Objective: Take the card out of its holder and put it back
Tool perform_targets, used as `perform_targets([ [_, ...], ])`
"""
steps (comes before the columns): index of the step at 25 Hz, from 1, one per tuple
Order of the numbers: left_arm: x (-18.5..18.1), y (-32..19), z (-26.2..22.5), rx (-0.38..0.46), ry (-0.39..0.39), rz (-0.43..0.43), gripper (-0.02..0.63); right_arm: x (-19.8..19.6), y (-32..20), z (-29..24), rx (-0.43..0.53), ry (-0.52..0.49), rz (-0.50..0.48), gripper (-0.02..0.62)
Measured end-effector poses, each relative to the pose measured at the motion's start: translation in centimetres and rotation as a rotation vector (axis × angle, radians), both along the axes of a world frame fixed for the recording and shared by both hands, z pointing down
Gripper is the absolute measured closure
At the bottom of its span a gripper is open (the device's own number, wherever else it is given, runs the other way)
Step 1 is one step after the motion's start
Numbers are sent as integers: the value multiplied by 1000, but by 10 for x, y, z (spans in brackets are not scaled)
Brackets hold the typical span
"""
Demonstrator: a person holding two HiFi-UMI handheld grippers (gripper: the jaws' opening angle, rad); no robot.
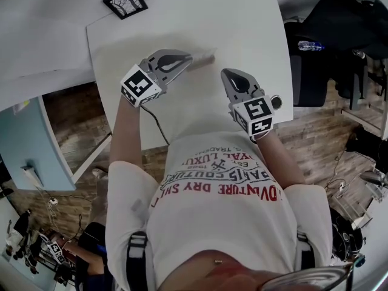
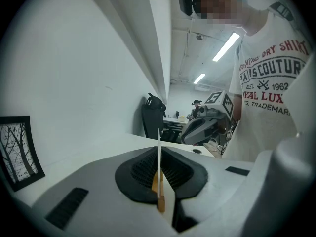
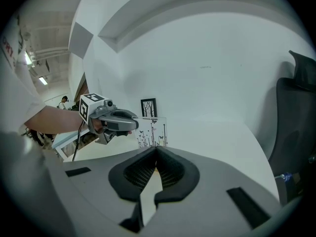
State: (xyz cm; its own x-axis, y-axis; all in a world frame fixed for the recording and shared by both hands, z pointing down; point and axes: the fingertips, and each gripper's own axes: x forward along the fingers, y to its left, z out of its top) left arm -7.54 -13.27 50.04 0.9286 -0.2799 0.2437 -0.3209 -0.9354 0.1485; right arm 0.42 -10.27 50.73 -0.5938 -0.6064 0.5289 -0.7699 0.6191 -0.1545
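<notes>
Counter (image 1: pixel 242 35): white; both tongs work over its near half.
Left tongs (image 1: pixel 187 60): pinched tight on the card (image 1: pixel 204 57), over the counter's middle. The forearm (image 1: pixel 126 132) comes in from the near left, with the tongs about level and pointing right.
Right tongs (image 1: pixel 228 75): pressed together with nothing between them, tipped down, pointing far-left. Near the card but apart from it.
Card, by view: the left gripper view shows only its thin edge. The right gripper view shows its face, printed with trees and butterflies.
Framed tree picture (image 1: pixel 125 1): at the far-left corner of the counter.

The person's white T-shirt (image 2: pixel 276 78) bears print, cut off at the edges: "DRY SHIR…" in red, then "PARIS COUTURE", "EST. 1962", red "ROYAL LUX…" and "TRADEMAR…".
</notes>
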Motion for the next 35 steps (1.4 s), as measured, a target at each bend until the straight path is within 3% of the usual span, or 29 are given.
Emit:
perform_targets([
  [8,1,4,25,-29,-39,-2,569,6,-1,1,-14,-2,19,575],
  [20,-2,3,29,-73,-35,-57,564,3,4,1,-15,2,-1,574],
  [21,-1,4,26,-77,-21,-65,541,4,4,1,-14,1,0,574],
  [22,-1,3,22,-79,2,-79,456,4,3,0,-12,0,1,574],
  [23,-1,2,18,-77,26,-98,403,5,3,-1,-9,-1,2,574],
  [26,-7,-4,8,-46,64,-188,353,4,1,-4,4,-8,2,574],
  [30,-19,-2,-13,-9,125,-334,353,2,2,-11,26,-25,-5,574],
  [33,-25,7,-25,38,104,-410,363,-1,0,-15,41,-44,-9,574],
  [35,-34,12,-32,70,96,-516,444,-2,0,-19,49,-55,-10,575],
])
